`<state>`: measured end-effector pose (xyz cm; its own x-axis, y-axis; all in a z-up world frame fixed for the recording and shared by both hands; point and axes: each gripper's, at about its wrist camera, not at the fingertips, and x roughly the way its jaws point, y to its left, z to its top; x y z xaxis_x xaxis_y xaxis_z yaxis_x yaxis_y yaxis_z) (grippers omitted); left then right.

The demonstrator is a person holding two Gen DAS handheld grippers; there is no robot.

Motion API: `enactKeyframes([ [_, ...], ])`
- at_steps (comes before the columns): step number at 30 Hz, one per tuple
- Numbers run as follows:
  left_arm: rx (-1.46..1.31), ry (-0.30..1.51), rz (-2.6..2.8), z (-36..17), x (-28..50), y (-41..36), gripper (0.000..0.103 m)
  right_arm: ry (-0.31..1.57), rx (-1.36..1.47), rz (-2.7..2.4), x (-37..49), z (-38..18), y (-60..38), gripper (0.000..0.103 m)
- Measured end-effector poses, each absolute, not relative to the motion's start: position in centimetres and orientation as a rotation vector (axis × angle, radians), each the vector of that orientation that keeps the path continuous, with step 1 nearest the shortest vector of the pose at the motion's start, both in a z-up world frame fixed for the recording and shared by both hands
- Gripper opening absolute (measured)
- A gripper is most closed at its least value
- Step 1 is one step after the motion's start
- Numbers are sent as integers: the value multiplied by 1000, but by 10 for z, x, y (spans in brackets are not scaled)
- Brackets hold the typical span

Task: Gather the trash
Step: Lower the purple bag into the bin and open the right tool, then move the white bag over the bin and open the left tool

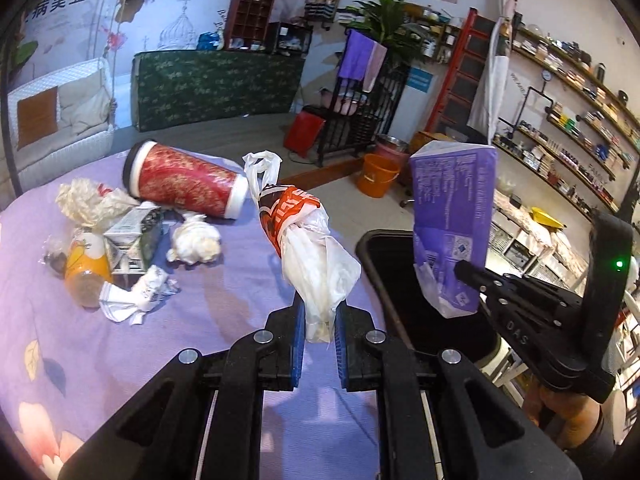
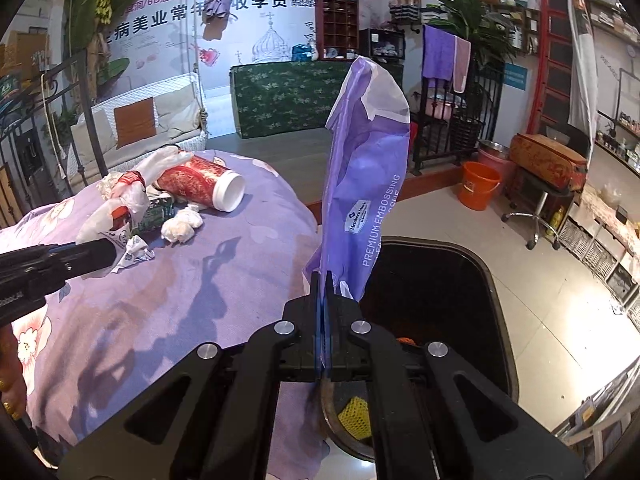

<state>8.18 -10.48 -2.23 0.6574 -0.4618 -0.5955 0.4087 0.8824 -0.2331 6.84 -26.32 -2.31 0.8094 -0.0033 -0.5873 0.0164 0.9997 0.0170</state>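
Observation:
My left gripper (image 1: 318, 320) is shut on a white and orange plastic bag (image 1: 308, 236), held above the purple floral tablecloth (image 1: 120, 360). My right gripper (image 2: 325, 292) is shut on an empty purple tissue wrapper (image 2: 366, 184), held upright over the near edge of a black trash bin (image 2: 440, 280). The wrapper (image 1: 452, 216) and bin (image 1: 384, 280) also show in the left wrist view. On the table lie a red tube canister (image 1: 184, 180), crumpled tissue (image 1: 196, 242), a small carton (image 1: 136, 232), an orange bottle (image 1: 86, 268) and a crumpled paper wrapper (image 1: 140, 296).
An orange bucket (image 2: 478, 186) stands on the floor beyond the bin. A black metal railing (image 2: 456, 120) and a rolling stool (image 2: 536, 208) stand to the right. A white swing sofa (image 2: 140, 128) is behind the table. The bin holds a yellow item (image 2: 354, 416).

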Motion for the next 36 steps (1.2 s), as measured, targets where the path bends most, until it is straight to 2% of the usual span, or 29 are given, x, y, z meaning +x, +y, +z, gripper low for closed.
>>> enactKeyframes([
  [7,-41,694,-570,-23,75,-130,13,685,69,-106,68,-41,-297,2],
  [18,16,695,-644,-25,74,-156,13,844,202,-209,88,-100,-342,3],
  [20,27,696,-651,-27,73,-160,13,860,213,-214,91,-105,-344,12],
  [21,30,698,-655,-28,73,-162,13,866,216,-218,91,-108,-345,29],
  [22,31,701,-658,-29,73,-163,13,861,220,-228,90,-108,-347,54],
  [24,36,708,-667,-30,75,-166,13,822,226,-258,84,-104,-350,73],
  [36,87,731,-762,-34,80,-214,13,705,282,-391,60,-66,-387,78],
])
